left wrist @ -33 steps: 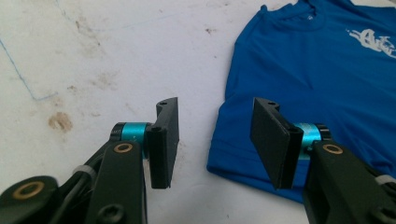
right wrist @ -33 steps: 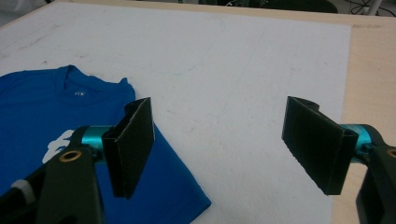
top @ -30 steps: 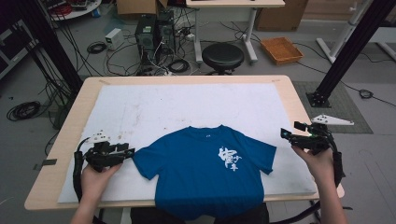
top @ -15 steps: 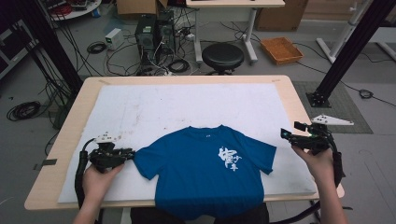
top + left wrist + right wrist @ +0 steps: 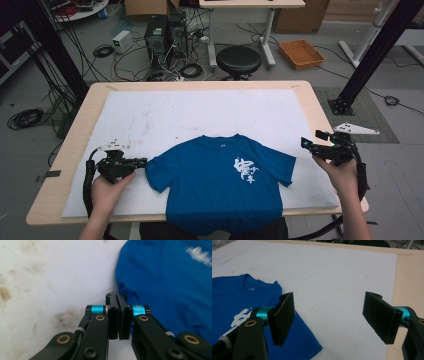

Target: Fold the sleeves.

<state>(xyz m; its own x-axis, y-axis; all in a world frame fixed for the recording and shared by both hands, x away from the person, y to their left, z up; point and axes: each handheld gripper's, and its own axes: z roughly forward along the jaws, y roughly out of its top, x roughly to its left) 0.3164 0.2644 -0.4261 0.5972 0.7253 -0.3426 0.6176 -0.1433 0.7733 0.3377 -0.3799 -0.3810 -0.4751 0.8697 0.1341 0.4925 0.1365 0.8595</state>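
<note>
Left claw (image 5: 142, 162) closed beside T-shirt (image 5: 220, 185)

I see a light wooden table (image 5: 320, 107) almost wholly covered by a white mat (image 5: 200, 112), stained with brownish marks toward its left half, with bare wood showing along every edge. On the mat lies a blue T-shirt (image 5: 215, 185) with a white print, spread flat at the near edge's middle, its hem hanging over that edge.
</note>
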